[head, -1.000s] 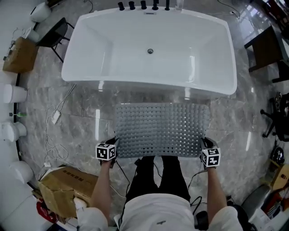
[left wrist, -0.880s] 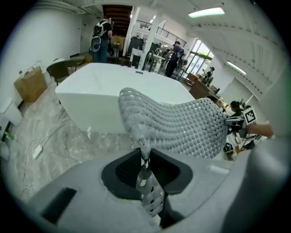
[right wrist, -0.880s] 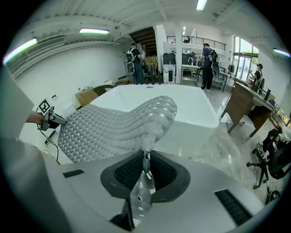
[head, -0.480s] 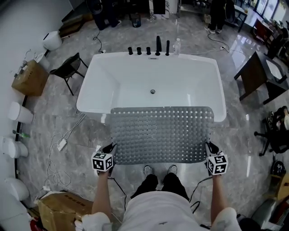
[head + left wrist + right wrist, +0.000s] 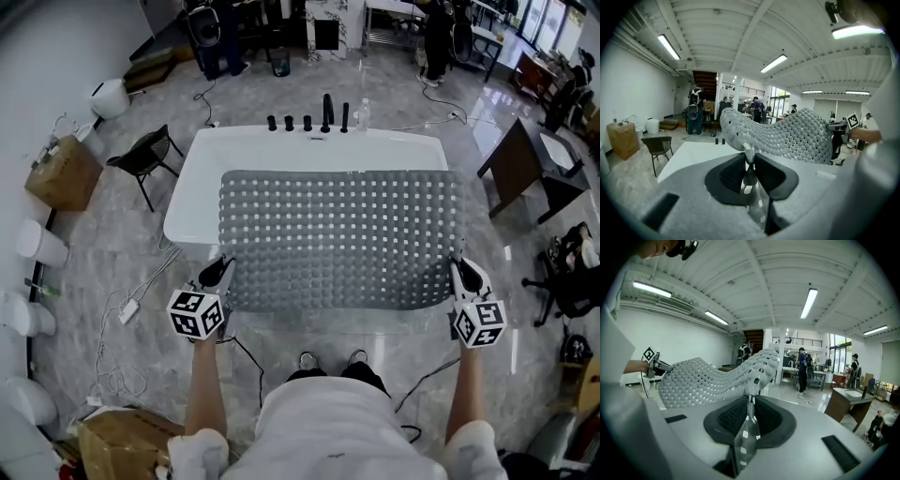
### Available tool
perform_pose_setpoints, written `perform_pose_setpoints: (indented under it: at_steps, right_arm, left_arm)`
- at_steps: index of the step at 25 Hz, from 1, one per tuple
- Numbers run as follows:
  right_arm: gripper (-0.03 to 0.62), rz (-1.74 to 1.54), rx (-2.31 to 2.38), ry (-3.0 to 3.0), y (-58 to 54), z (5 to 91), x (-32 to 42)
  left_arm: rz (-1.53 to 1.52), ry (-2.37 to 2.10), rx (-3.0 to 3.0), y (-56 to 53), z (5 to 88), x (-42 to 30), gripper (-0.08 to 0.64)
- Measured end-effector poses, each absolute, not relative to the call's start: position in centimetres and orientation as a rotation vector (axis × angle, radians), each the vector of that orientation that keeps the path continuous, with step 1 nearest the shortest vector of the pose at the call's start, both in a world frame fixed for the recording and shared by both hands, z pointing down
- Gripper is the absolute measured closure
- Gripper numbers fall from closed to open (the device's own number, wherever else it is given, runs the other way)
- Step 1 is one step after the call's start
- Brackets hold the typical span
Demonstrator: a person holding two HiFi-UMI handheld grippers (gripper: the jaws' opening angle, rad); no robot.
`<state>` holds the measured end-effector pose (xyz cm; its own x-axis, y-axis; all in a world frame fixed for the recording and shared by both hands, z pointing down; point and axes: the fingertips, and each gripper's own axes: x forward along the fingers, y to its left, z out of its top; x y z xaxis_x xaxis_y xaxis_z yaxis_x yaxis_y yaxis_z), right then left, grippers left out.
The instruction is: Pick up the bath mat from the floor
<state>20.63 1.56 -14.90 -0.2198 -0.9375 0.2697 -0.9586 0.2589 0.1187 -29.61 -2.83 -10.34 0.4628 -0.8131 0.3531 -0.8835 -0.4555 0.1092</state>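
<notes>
Bathtub (image 5: 195, 199) beyond bath mat (image 5: 337, 239) blocks ahead (chair (image 5: 141, 155) left).

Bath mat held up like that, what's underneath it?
The white bathtub lies below the bath mat. Only the tub's left end, far rim and black taps show. Most of its basin is covered.

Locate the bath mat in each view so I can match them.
Head view: bath mat spread mid-frame, overlapping the bathtub.
Left gripper view: centre to right, extending from the jaws.
Right gripper view: centre to left, extending from the jaws.
Landmark: the left tool clamps the mat's corner: lower left, bottom centre, far left, respectively.
</notes>
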Motion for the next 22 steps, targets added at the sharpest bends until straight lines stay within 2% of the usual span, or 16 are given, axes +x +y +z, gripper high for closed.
perform_pose_setpoints:
  at_steps: [4,11,22]
  right_arm:
    - [0.548,-0.007,1.855,-2.296,2.3,-21.0,20.4]
    - [0.548,-0.109,1.961,-2.383,4.4,-26.8,19.9]
    - [0.549,-0.211,1.968,-2.391,6.5,-29.4,18.0]
  left_arm:
    - [0.237,-1.504,2.547,-2.9,-16.6,-29.8,0.495]
    - [0.107,-1.635,2.661,-1.8,-24.3,-29.7,0.495]
    - [0.043,-1.654,2.706,-1.0,-27.0,-30.8,0.495]
